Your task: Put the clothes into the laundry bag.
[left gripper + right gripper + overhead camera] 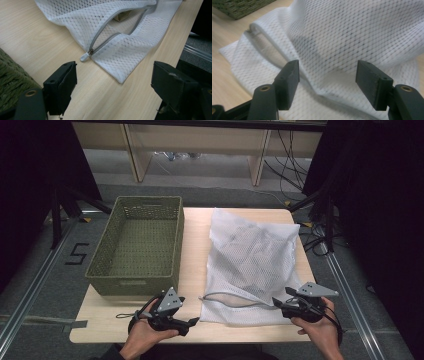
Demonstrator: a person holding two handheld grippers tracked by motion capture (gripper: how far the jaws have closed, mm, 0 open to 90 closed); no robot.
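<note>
High view is showing the white mesh laundry bag [250, 265] lying right of the green woven basket [137, 242] (zipper partly open); left gripper [194, 322] and right gripper [276, 303] are hovering wide-fingered, empty. Pinching loose mesh instead of the zipper pull [84, 57] could bunch it.

A recording lab: a small wooden table [190, 270] stands between black curtains [370, 195], with floor rails [30, 285], loose cables [292, 157] and a taped floor number [76, 254].
</note>
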